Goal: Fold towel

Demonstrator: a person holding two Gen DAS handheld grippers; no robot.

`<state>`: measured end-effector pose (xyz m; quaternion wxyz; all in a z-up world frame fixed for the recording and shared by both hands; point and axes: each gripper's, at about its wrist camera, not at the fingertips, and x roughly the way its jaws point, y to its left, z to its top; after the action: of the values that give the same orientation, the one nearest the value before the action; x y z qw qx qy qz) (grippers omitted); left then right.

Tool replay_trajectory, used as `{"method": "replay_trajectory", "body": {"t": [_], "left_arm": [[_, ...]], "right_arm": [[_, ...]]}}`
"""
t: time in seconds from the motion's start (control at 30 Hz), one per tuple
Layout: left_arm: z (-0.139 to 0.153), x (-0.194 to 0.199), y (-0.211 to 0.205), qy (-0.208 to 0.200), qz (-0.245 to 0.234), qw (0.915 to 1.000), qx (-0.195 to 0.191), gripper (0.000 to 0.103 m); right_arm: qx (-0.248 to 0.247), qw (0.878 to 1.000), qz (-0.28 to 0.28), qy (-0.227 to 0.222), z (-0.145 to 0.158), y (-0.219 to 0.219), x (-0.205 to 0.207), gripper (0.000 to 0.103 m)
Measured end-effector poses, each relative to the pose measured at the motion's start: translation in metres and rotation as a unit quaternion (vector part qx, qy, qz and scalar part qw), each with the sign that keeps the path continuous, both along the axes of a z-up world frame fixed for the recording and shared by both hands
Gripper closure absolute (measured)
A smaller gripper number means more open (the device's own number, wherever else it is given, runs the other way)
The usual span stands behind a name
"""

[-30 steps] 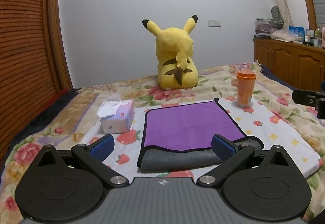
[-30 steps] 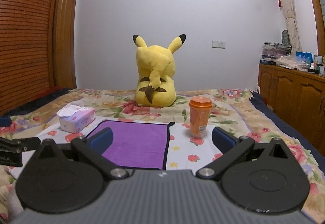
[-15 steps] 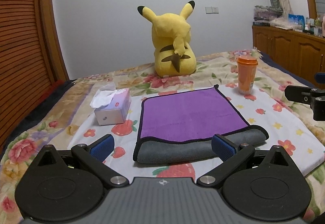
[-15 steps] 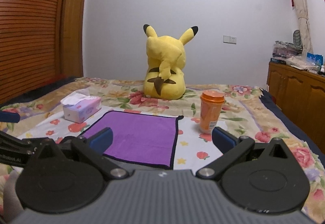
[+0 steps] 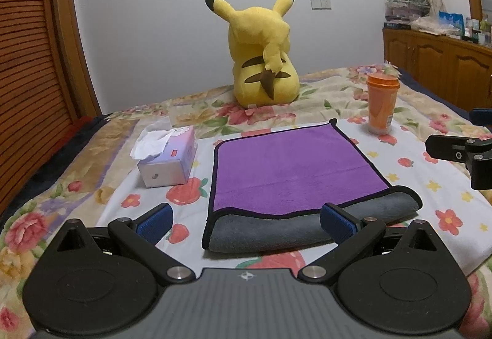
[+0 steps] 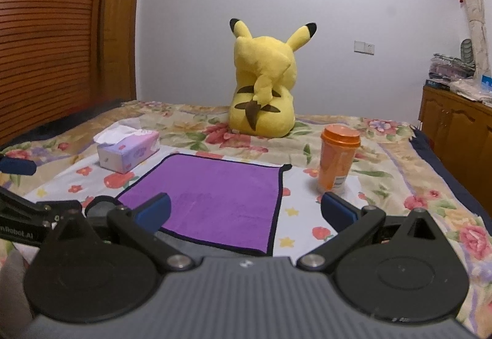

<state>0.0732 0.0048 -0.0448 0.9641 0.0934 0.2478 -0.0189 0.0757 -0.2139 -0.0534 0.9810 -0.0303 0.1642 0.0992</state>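
A towel with a purple face and grey underside point(image 5: 292, 166) lies folded on the bed, its grey fold edge nearest me. It also shows in the right wrist view point(image 6: 215, 197). My left gripper point(image 5: 246, 220) is open and empty, just short of the grey fold and above it. My right gripper point(image 6: 244, 211) is open and empty, above the towel's near right part. The right gripper shows at the right edge of the left wrist view point(image 5: 461, 154).
A tissue box point(image 5: 167, 159) sits left of the towel. An orange lidded cup point(image 5: 382, 103) stands at its far right corner. A yellow plush toy point(image 5: 264, 56) sits behind. The floral bedspread point(image 5: 77, 182) covers the bed. Wooden cabinets point(image 5: 439, 65) stand at the right.
Both grippers have risen and pulled back from the towel, staying open. The towel has not moved.
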Motion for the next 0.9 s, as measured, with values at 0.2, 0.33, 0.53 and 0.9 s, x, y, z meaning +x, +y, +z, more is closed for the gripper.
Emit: {"method": "replay_trajectory", "body": {"t": [0.2, 0.33, 0.53, 0.9], "left_arm": [[-0.003, 0.015, 0.006, 0.010, -0.003, 0.9999, -0.009, 0.000], [-0.007, 0.025, 0.007, 0.019, -0.009, 0.9997, -0.007, 0.000], [-0.012, 0.043, 0.014, 0.029, -0.012, 0.9995, -0.009, 0.000], [-0.024, 0.079, 0.042, 0.068, -0.007, 0.9967, -0.045, 0.002]], "right_arm": [[-0.005, 1.000, 0.010, 0.019, -0.005, 0.001, 0.016, 0.000], [-0.008, 0.999, 0.018, 0.032, -0.009, 0.002, 0.024, 0.000], [-0.014, 0.997, 0.036, 0.061, -0.018, 0.004, 0.038, 0.000], [-0.027, 0.993, 0.052, 0.101, -0.032, 0.008, 0.058, 0.000]]}}
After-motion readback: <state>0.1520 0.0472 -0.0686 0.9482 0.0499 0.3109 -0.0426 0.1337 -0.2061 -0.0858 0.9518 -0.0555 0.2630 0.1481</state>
